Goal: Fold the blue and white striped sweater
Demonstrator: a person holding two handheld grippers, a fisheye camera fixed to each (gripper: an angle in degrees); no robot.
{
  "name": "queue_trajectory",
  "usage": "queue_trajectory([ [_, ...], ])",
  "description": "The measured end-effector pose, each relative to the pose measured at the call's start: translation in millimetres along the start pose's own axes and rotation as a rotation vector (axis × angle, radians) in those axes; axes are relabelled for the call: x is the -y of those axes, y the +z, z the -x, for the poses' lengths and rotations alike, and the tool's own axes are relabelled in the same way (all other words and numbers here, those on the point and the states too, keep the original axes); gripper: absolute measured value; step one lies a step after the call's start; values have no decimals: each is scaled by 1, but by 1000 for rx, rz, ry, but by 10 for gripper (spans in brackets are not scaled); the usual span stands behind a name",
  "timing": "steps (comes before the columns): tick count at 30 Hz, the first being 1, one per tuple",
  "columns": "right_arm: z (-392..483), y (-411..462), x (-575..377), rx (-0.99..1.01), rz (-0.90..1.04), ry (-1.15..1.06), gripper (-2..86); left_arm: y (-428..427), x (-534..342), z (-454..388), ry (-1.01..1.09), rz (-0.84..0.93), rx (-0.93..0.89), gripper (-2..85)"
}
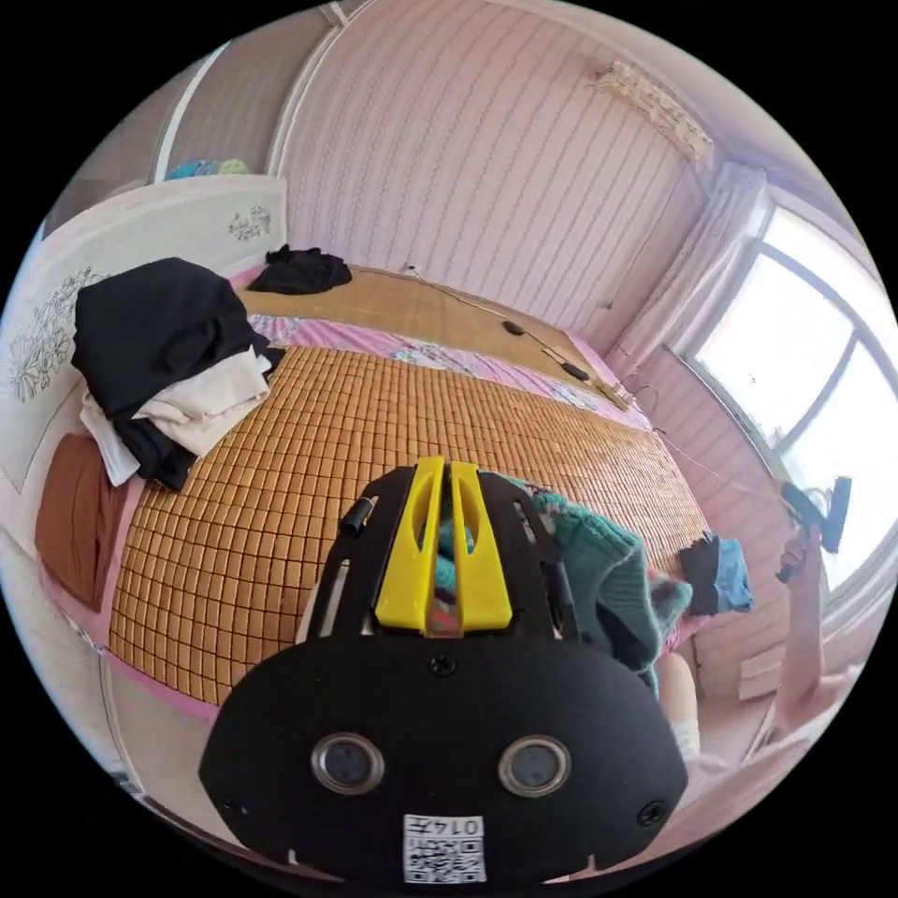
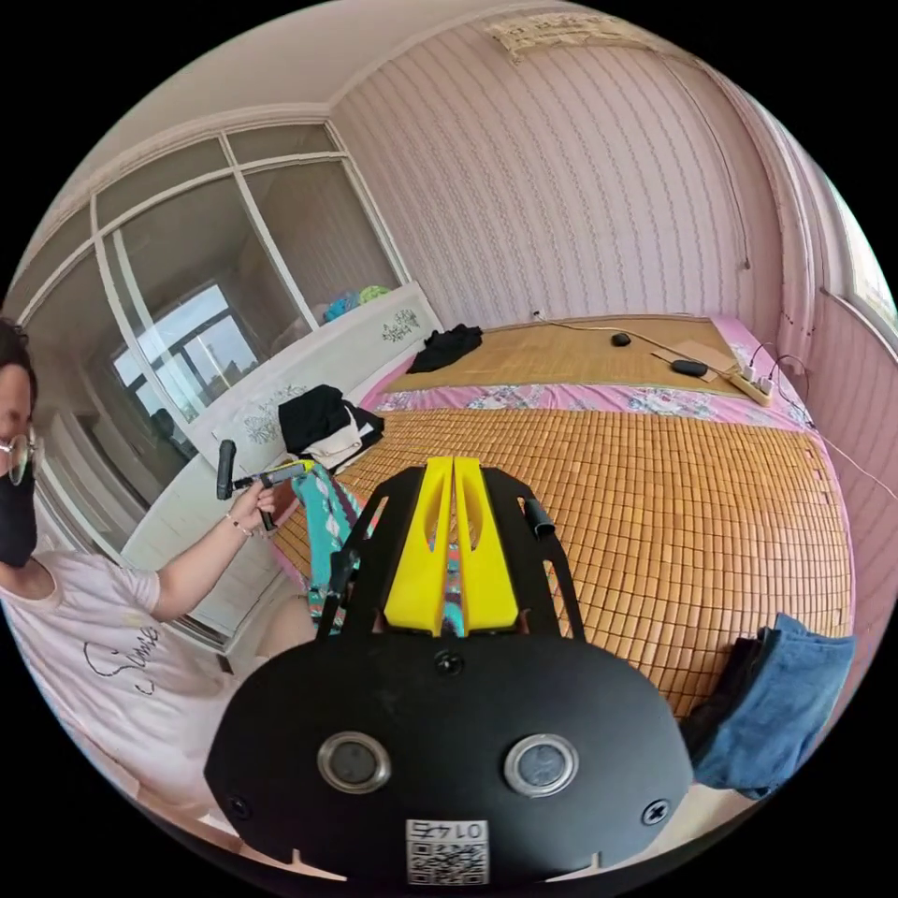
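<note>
The knitted sweater point(image 1: 608, 571) reads teal-green here, with red and blue flecks between the yellow jaws, perhaps a multicoloured pattern. The woven bamboo mat point(image 1: 374, 440) is orange-brown in small squares, edged by a pink floral sheet point(image 1: 412, 348). The heaped clothes pile point(image 1: 168, 355) is black and cream. The folded denim garment point(image 2: 781, 702) is blue.

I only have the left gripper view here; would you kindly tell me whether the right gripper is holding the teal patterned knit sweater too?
Observer: Yes. In the right gripper view, the right gripper has its yellow jaws closed on the teal patterned knit sweater.
Operator: Thank you. How does the sweater run between the two grippers?
Observer: It hangs from the left gripper, which a person's hand holds beside the woven bamboo bed mat, and runs across to the right one.
</note>
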State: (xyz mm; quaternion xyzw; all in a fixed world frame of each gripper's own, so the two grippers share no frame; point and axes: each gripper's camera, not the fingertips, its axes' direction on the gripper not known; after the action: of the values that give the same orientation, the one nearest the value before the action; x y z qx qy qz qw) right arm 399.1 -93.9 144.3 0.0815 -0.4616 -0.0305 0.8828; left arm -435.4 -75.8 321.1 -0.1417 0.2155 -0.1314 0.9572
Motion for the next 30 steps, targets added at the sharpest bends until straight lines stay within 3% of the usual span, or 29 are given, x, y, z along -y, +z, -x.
queue_trajectory([
  [2, -1, 30, -16, -138, 109, 11, 12, 14, 5, 20, -137, 28, -62, -7],
  [4, -2, 52, -39, -185, 192, 37, 49, 9, -6, 21, -123, -24, -71, 0],
  [8, -3, 108, -107, -47, 430, 138, 179, 6, -76, -13, 112, 18, 47, 7],
  [12, 32, 159, -148, 47, 638, 95, 198, 63, -149, -61, 368, 232, 121, 45],
  [17, 83, 211, -167, -269, 787, -179, 178, 115, -169, -126, 634, 257, 127, 88],
  [21, 77, 202, -158, -286, 762, -160, 122, 154, -164, -174, 810, 254, 183, 115],
  [23, 64, 180, -141, -214, 692, -82, 28, 177, -162, -182, 830, 324, 188, 115],
  [25, 54, 161, -122, -203, 646, -45, 17, 194, -162, -181, 787, 388, 169, 114],
  [30, 25, 109, -51, -112, 486, -12, 4, 184, -155, -169, 589, 300, -29, 112],
])
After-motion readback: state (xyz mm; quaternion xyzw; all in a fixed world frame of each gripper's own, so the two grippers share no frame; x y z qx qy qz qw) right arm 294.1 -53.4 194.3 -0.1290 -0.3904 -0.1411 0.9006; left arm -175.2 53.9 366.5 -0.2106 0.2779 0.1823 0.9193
